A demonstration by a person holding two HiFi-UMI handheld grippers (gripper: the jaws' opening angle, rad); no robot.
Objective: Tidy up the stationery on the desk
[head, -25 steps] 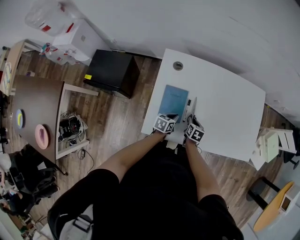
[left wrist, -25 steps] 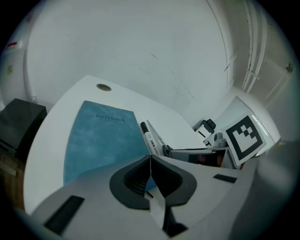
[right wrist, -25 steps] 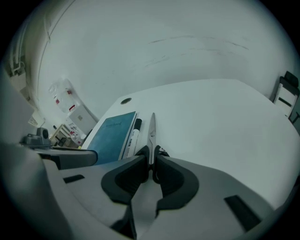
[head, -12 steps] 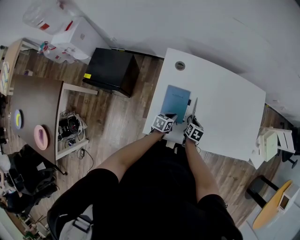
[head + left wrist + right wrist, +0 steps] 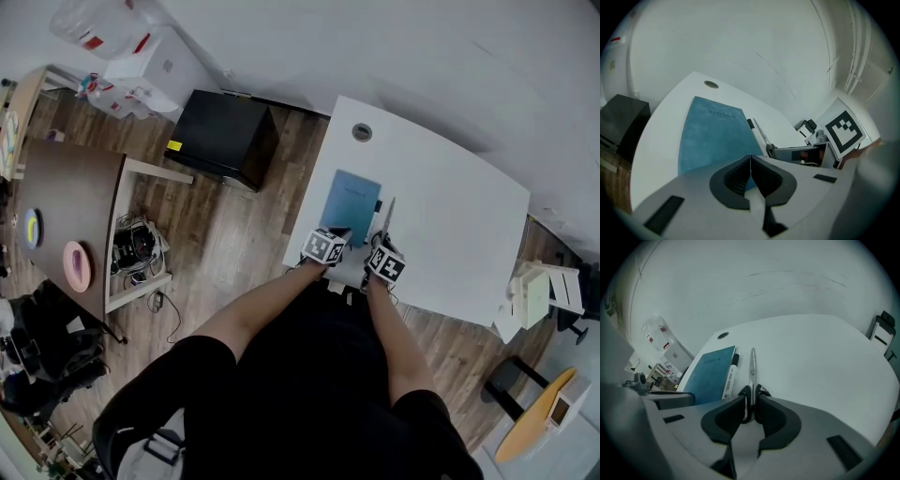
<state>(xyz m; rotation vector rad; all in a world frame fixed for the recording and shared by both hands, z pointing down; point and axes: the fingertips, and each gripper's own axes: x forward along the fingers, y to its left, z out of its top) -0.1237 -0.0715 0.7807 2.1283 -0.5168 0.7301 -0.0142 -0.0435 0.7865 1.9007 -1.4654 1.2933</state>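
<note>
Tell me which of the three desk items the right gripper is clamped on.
The scissors, their blades pointing away from its closed jaws. The marker and blue notebook lie flat beside them, outside the right gripper.

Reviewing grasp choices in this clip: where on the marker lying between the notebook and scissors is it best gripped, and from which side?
Probably the white barrel of the marker near its close end, coming from above at the desk's front edge. It lies flat, lengthwise, tight beside the notebook, so sideways access is poor; the scissors side has more room.
</note>
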